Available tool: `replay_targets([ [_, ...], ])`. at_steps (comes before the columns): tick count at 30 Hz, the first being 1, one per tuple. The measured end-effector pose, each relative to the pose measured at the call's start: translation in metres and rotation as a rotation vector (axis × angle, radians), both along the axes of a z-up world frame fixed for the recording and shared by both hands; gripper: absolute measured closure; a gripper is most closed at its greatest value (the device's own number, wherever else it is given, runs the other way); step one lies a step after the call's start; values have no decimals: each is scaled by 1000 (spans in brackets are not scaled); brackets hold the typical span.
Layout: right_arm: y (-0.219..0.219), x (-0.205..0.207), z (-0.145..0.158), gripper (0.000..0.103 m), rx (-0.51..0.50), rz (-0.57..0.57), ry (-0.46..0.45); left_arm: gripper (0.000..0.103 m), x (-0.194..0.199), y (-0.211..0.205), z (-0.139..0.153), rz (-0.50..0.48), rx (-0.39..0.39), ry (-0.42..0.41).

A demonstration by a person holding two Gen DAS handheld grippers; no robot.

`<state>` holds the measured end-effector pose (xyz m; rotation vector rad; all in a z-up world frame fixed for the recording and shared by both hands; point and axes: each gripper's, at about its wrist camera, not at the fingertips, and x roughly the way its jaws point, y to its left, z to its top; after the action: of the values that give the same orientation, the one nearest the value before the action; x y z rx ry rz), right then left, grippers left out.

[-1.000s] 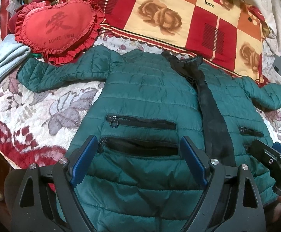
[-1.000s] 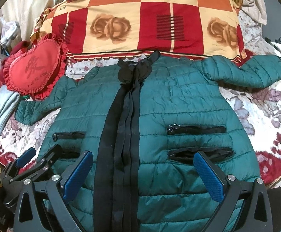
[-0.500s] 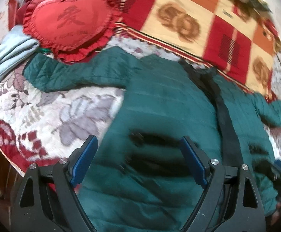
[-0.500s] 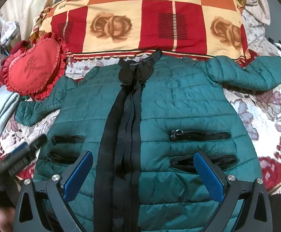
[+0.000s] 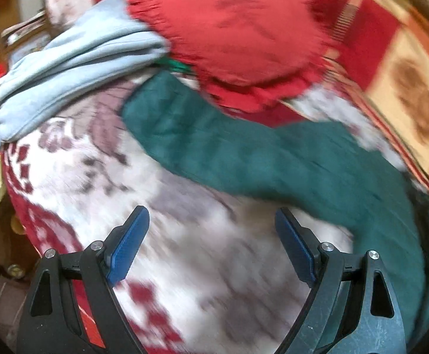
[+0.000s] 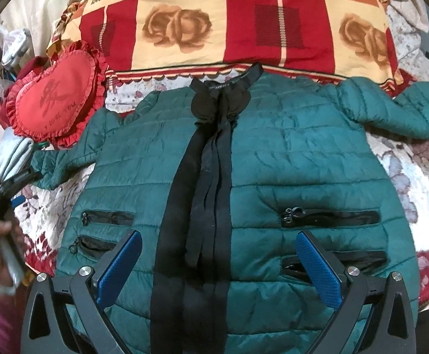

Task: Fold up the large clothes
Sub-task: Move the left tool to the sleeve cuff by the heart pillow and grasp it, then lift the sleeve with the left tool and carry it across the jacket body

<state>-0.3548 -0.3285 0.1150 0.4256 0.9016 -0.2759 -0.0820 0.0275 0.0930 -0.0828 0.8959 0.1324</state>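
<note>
A dark green quilted jacket (image 6: pixel 288 159) lies face up on the bed, black placket down its middle, both sleeves spread out. My right gripper (image 6: pixel 218 237) is open and empty above the jacket's lower front. My left gripper (image 5: pixel 211 214) is open and empty over the floral bedspread, with the jacket's left sleeve (image 5: pixel 214 144) just ahead of its fingertips. That view is blurred. In the right wrist view the left gripper (image 6: pixel 13 183) shows at the far left, next to the sleeve's cuff (image 6: pixel 49 168).
A red heart-shaped cushion (image 6: pixel 55 100) lies beside the left sleeve, with a folded pale blue cloth (image 5: pixel 72 62) next to it. A red and cream checked quilt (image 6: pixel 244 23) lies behind the collar. The floral bedspread (image 5: pixel 184 250) covers the bed.
My left gripper has swung left, off the jacket's body toward the left sleeve. My right gripper has moved slightly forward over the jacket. Both stay open.
</note>
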Motion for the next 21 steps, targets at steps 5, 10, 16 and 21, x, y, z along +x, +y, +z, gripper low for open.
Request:
replay_targets([
  [5, 1, 7, -5, 0, 22, 24, 14, 16, 50, 36, -11, 149, 64, -4],
  [10, 3, 15, -8, 0, 16, 54, 14, 16, 91, 64, -30, 264, 83, 11],
  [16, 4, 24, -10, 0, 24, 82, 16, 23, 116, 69, -47, 258, 75, 5],
  [21, 3, 27, -17, 0, 40, 87, 28, 81, 133, 65, -54, 192, 27, 6],
])
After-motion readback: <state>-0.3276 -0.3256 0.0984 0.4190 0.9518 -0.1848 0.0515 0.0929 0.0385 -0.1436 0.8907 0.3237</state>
